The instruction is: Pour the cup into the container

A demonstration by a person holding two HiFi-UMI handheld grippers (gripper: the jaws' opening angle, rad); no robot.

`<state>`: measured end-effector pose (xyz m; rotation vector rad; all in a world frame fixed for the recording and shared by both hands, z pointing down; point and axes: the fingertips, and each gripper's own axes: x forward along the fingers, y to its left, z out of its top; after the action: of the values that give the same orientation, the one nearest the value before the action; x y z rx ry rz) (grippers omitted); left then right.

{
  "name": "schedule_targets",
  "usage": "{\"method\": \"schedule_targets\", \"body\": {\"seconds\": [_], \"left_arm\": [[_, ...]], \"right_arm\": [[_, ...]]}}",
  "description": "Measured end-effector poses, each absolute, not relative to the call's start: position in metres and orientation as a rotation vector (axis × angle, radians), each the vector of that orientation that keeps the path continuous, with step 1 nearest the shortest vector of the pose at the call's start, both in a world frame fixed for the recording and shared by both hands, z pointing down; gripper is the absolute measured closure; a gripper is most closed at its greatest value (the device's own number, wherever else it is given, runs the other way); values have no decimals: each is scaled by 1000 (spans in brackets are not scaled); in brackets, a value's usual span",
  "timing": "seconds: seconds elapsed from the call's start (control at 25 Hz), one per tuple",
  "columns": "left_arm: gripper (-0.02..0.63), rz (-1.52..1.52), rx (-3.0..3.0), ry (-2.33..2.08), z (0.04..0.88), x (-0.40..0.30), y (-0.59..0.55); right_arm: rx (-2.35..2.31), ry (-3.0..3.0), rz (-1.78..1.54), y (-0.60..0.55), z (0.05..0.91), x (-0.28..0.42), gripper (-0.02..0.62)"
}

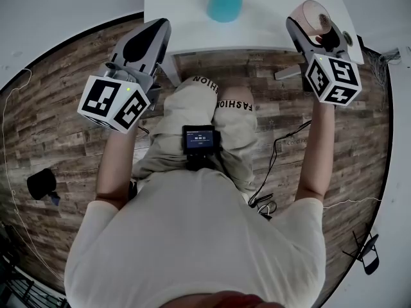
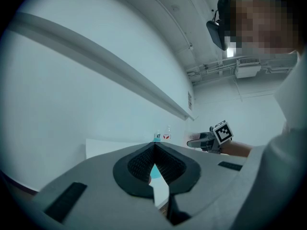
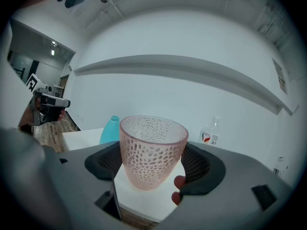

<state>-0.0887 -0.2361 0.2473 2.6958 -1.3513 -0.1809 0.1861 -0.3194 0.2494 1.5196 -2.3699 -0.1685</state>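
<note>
The right gripper (image 3: 154, 169) clamps the pink cup (image 3: 152, 150) upright over the table (image 1: 186, 18), probably to avoid spilling (contents aren't visible), apart from the teal container (image 1: 225, 0). The left gripper (image 2: 154, 163) hangs closed and empty, off to one side.

Bare lab-like room: white walls (image 3: 168, 90), plank floor (image 1: 58, 127), exposed ceiling pipes (image 2: 211, 71).

Pale short-sleeved T-shirt (image 1: 192, 236); beige FASHION-lettered trousers (image 1: 187, 104); grey left gripper (image 1: 157, 34) and right gripper (image 1: 313, 29)

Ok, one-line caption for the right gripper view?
Right gripper holds an upright pink textured cup over the white table, teal bottle behind.
</note>
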Motion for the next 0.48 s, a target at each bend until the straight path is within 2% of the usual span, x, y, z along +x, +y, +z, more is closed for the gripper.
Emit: {"method": "schedule_targets", "body": {"seconds": [0.48], "left_arm": [[595, -154, 2696, -1353, 256, -83, -242]], "right_arm": [[1544, -2380, -81, -336, 268, 200, 216]]}}
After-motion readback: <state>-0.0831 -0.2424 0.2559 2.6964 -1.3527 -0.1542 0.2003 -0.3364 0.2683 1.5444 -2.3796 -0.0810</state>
